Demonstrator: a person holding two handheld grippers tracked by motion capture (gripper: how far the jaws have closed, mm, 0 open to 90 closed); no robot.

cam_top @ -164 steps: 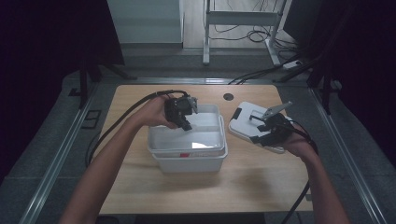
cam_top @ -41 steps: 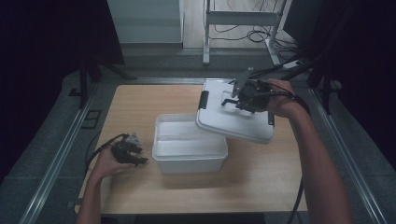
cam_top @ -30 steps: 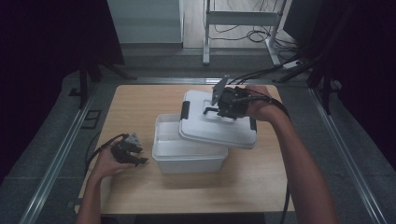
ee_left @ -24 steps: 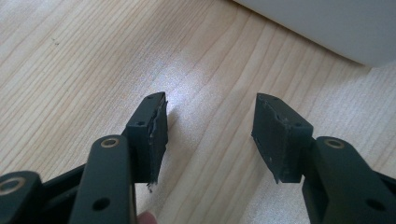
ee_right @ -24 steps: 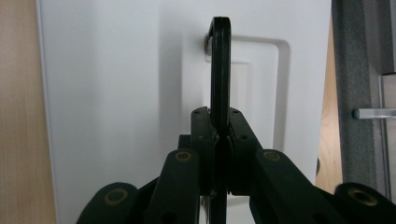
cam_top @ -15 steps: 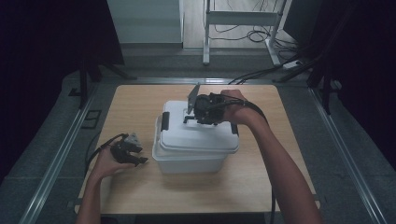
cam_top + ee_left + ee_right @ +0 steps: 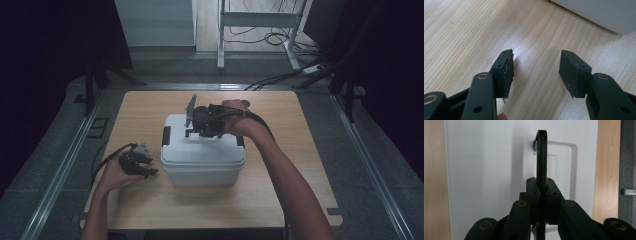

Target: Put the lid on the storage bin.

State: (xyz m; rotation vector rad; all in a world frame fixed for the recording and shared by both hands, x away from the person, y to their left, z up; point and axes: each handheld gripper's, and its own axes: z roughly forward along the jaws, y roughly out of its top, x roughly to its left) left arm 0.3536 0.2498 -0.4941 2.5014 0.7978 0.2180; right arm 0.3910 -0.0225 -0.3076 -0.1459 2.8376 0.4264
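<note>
Two black jaws of the right gripper (image 7: 541, 192) are pinched tight on the handle (image 7: 541, 152) of the lid (image 7: 489, 170), the thin black loop standing on edge between the pads and running straight away from them along the gripper's own line. In the high view that gripper (image 7: 200, 122) sits on top of the lid (image 7: 200, 150), which lies over the box (image 7: 207, 172) near the table's middle, its long sides running left to right; whether it is seated all round I cannot tell, though it looks level and squared up with the box rim. So the thing in hand lies directly under the fingers, and any release is a matter of letting go and lifting clear upward. Black clips show at the lid's ends, one on the left (image 7: 165, 136); they likely need pressing next. The left gripper (image 7: 137, 162) rests near the table's (image 7: 280, 200) left edge, just beside the box's left end and so closer to that clip; its jaws are spread with nothing between them, hovering over bare wood (image 7: 474, 30), with the box wall (image 7: 599, 15) ahead of them. Nothing else on the table stands in the way.
</note>
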